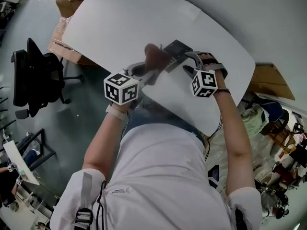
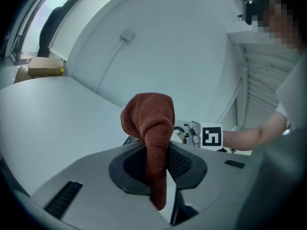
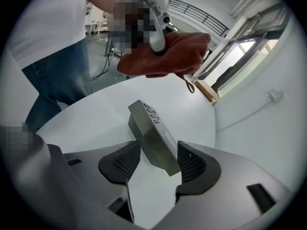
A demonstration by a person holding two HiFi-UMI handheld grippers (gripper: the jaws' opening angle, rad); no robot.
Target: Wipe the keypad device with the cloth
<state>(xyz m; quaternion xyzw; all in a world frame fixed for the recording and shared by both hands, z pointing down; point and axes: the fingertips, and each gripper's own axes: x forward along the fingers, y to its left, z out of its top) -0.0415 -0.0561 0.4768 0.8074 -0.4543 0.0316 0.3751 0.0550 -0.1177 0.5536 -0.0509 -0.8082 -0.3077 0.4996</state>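
Note:
The brown cloth [image 1: 156, 59] hangs bunched from my left gripper [image 1: 144, 73], which is shut on it. In the left gripper view the cloth [image 2: 151, 123] rises out of the jaws of the left gripper [image 2: 158, 164] and droops over. The grey keypad device [image 1: 176, 51] is on the white table [image 1: 144, 23], just right of the cloth. In the right gripper view the device [image 3: 151, 133] stands tilted between the wide jaws of my right gripper [image 3: 156, 159]. It leans by the right pad, with a gap at the left pad. The cloth [image 3: 168, 54] hovers just beyond it.
The table's near edge runs right under both grippers. A black office chair [image 1: 36, 75] stands on the floor at the left. Cardboard boxes [image 1: 67, 4] sit by the table's far left end. Brown board [image 1: 268, 80] and cluttered items [image 1: 273, 123] lie at the right.

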